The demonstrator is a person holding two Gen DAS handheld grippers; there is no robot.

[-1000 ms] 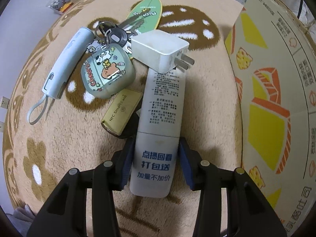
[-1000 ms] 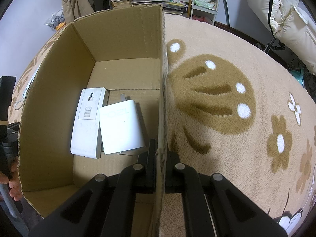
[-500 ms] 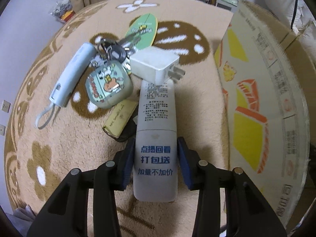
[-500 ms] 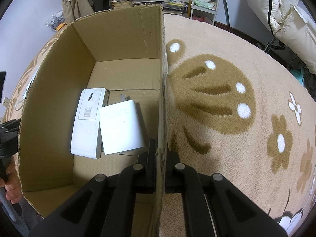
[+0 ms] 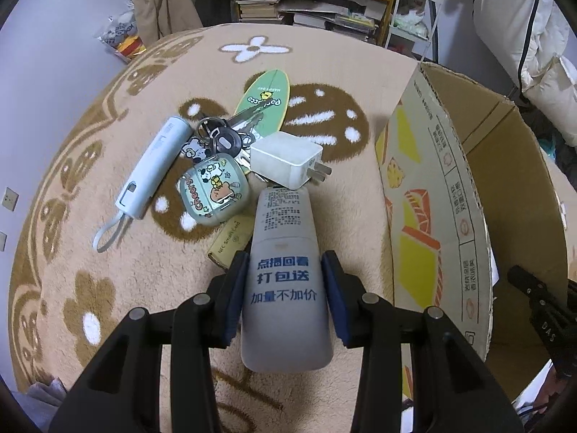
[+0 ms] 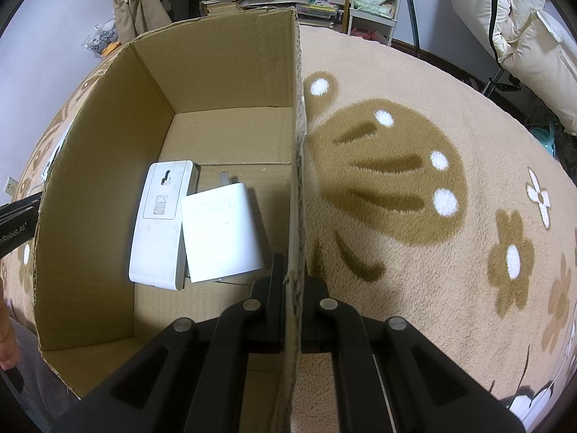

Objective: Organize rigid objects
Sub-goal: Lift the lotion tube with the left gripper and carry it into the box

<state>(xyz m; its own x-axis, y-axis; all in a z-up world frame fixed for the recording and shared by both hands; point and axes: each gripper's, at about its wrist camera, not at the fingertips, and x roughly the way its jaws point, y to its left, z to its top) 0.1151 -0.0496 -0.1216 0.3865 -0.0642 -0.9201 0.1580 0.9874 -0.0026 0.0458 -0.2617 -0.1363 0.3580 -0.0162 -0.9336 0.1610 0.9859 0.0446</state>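
My left gripper [image 5: 285, 296] is shut on a frosted white tube [image 5: 285, 270] with blue print, held above the carpet. Beyond it lie a white charger plug [image 5: 286, 160], a cartoon earbud case [image 5: 212, 189], a key bunch [image 5: 223, 139], a pale blue stick device [image 5: 155, 166], a green surfboard-shaped card [image 5: 265, 99] and a gold NFC card [image 5: 230, 240]. The cardboard box [image 5: 440, 195] stands to the right. My right gripper [image 6: 294, 306] is shut on the box's right wall [image 6: 297, 166]. Inside the box lie a white mouse [image 6: 160, 220] and a white adapter [image 6: 220, 231].
A beige carpet [image 6: 432, 252] with brown flower and paw patterns covers the floor. Shelves with books [image 5: 310, 11] and hanging clothes stand at the far end. White bedding [image 6: 519, 29] is at the upper right. A hand [image 6: 5, 342] shows at the left edge.
My left gripper has risen and tilted back with the tube, so the pile looks farther off and the room's shelves have come into view. The right gripper has held still on the box wall.
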